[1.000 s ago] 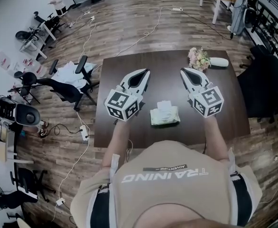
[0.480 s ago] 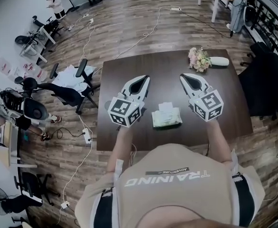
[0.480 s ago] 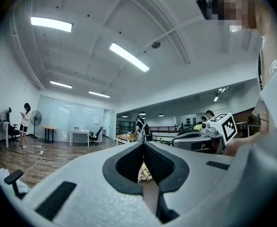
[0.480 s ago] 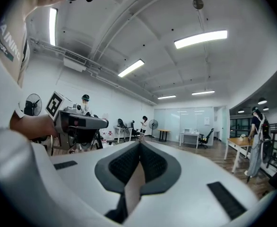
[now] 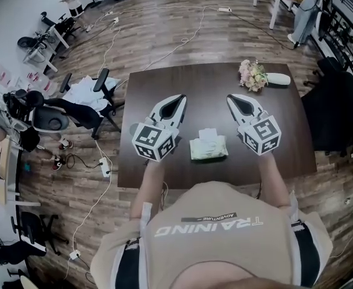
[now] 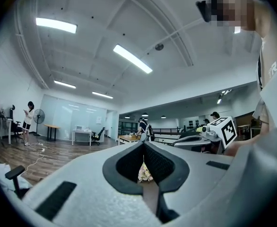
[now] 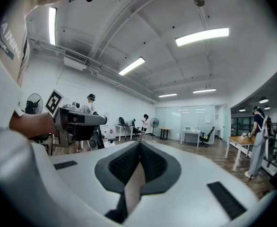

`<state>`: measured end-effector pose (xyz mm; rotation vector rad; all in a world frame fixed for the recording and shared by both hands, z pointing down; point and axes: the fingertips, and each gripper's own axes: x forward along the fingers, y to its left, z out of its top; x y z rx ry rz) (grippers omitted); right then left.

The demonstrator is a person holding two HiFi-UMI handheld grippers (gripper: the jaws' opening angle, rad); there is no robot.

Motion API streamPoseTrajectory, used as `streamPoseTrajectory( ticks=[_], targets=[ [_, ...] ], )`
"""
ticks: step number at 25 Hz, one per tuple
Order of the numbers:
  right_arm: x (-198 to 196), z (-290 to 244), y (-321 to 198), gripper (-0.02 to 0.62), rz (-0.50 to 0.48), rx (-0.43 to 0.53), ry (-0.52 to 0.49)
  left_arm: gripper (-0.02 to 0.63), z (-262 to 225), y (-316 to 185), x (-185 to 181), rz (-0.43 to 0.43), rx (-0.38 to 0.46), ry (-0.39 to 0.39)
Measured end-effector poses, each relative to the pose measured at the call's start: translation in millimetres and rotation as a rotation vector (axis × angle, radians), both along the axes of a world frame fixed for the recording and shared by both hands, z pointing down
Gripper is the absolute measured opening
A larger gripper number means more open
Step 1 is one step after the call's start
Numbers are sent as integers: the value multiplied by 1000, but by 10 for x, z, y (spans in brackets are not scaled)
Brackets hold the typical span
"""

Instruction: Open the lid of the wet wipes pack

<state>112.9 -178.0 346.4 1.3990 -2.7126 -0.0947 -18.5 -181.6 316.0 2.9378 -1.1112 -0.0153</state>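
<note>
The wet wipes pack (image 5: pixel 209 147) lies by the worktop's (image 5: pixel 285 119) near edge, between the left hand-held gripper (image 5: pixel 181 97) and right hand-held gripper (image 5: pixel 231 97), both closed, empty and clear of it. A pale flap shows at its far side; whether the lid is up is unclear. If down, a tip must catch its edge

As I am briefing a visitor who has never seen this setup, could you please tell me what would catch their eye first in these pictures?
The two white grippers stand out first: the left gripper and the right gripper hover over the dark table, both shut and empty. Between them lies the pale green wet wipes pack, touched by neither. A small bunch of flowers sits near the table's far right edge.
</note>
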Motion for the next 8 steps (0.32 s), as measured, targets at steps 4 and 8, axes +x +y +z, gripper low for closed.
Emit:
streamPoseTrajectory(
  ticks=[4, 8],
  targets=[
    [14, 39, -25, 14, -1, -14, -20, 9, 115, -44, -3, 0, -39, 11],
    [64, 37, -65, 14, 0, -16, -13, 9, 92, -104, 6, -6, -40, 19]
  ],
)
